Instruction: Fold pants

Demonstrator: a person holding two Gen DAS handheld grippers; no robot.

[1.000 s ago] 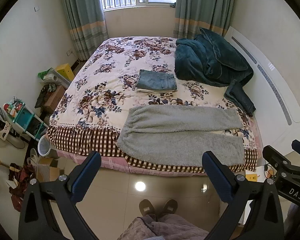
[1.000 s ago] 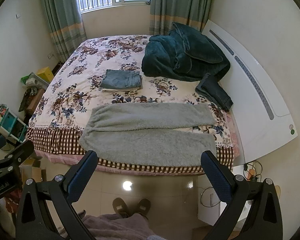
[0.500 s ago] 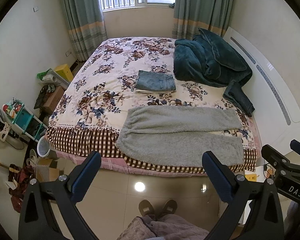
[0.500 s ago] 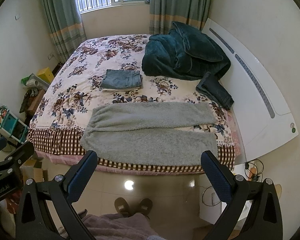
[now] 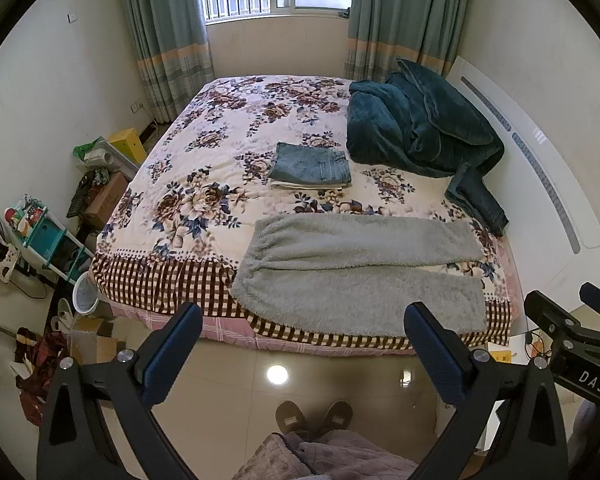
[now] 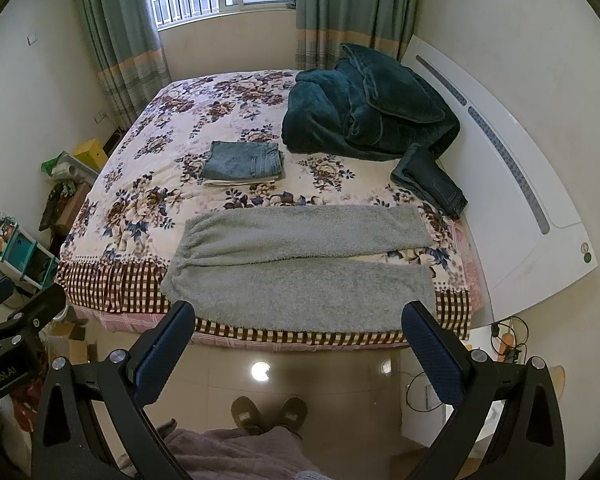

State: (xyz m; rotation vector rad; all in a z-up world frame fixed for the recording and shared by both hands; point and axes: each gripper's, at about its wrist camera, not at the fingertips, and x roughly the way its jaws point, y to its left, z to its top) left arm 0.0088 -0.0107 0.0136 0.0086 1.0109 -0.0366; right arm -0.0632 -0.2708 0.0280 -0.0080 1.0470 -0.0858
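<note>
Along the bed's [image 5: 160,280] near edge, grey fleece pants [image 5: 356,272] spread flat; left gripper [image 5: 304,340] and right gripper [image 6: 300,338] wide open, empty. Green-dotted headboard corner only in right view.

left wrist: high, well back | right wrist: alongside (rightward) | shared: bed [image 5: 180,208]

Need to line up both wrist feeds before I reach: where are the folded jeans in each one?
Left wrist: folded jeans sit centre, slightly above the middle, beyond the grey fleece pants.
Right wrist: folded jeans sit left of centre, upper-middle.
Shared landmark: the teal blanket, right of the jeans.
</note>
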